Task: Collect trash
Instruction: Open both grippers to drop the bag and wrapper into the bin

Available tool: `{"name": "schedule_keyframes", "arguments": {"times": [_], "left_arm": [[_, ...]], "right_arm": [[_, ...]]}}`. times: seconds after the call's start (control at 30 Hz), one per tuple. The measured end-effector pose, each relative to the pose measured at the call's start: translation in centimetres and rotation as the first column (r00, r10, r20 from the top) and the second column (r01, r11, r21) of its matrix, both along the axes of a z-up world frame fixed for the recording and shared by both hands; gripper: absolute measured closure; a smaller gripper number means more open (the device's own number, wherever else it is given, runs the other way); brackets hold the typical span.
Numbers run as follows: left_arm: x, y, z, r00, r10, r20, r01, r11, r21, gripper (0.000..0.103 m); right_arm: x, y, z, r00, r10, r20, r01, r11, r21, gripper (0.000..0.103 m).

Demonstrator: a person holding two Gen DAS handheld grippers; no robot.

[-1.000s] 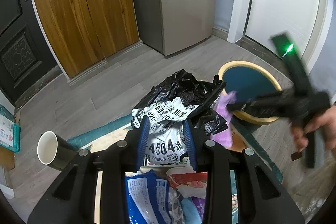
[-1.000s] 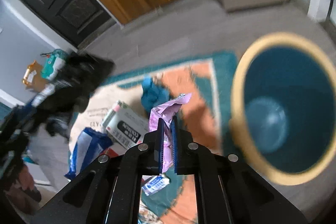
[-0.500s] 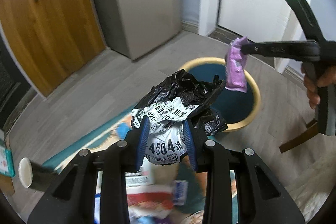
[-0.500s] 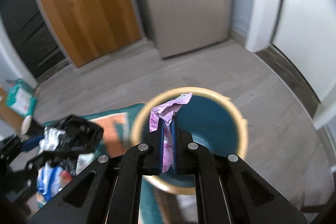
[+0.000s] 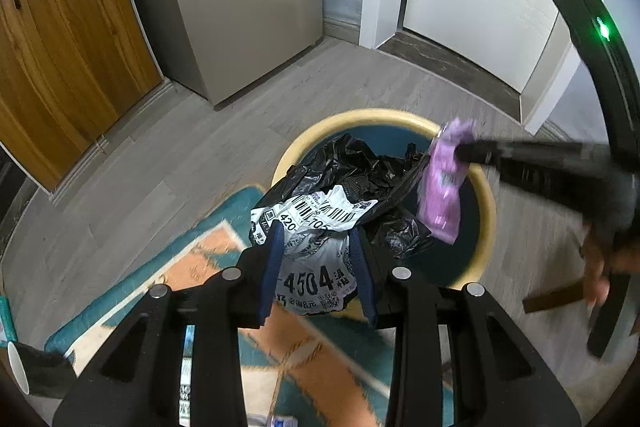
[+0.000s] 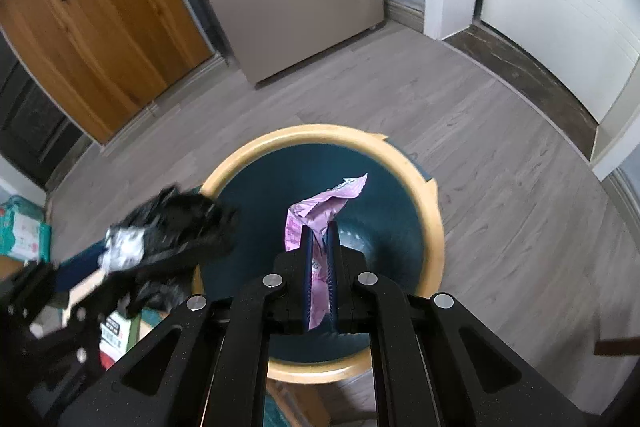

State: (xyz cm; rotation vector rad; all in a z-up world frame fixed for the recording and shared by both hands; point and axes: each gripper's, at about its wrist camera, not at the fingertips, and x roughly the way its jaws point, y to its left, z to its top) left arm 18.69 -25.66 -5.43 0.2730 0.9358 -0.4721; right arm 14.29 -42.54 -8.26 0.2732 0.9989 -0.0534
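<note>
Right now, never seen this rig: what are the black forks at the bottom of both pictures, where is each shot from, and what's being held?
No robot arm here. A person holds a hand-operated two-finger clamp in each hand, and each clamp carries a wide-angle camera looking forward along its fingers; those are the black forks.

In the left camera's picture, the left gripper is closed on a crumpled black bag with a white barcode label, held at the near edge of a round bin with a yellow rim and dark blue inside. The right gripper reaches in from the right.

In the right camera's picture, the right gripper pinches a purple wrapper straight above the bin's opening. The bin looks empty from here.

On the grey wood floor lies a teal and orange rug, with a paper cup at far left.
</note>
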Motion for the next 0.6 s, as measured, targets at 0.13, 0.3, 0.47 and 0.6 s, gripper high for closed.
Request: {"name": "schedule_keyframes", "arguments": {"times": [0.13, 0.3, 0.47, 0.6], "left_arm": [[0.2, -0.8, 0.4, 1.000, -0.010, 0.029, 0.010, 1.000, 0.005, 0.066], [0.0, -0.8, 0.6, 0.999, -0.027, 0.039, 0.027, 1.000, 0.001, 0.062], [-0.1, -0.1, 0.9, 0.999, -0.003, 0.041, 0.004, 1.000, -0.008, 0.051], [-0.4, 1.0, 1.6, 0.999, 0.017, 0.052, -0.016, 1.000, -0.022, 0.041]], "right_arm": [[0.1, 0.2, 0.1, 1.000, 0.011, 0.010, -0.011, 1.000, 0.005, 0.095], [0.0, 0.2, -0.2, 1.000, 0.016, -0.001, -0.016, 1.000, 0.015, 0.093], [0.1, 0.5, 0.0, 1.000, 0.022, 0.001, -0.022, 1.000, 0.013, 0.087], [-0.1, 0.9, 0.2, 1.000, 0.019, 0.006, -0.019, 1.000, 0.007, 0.070]]}}
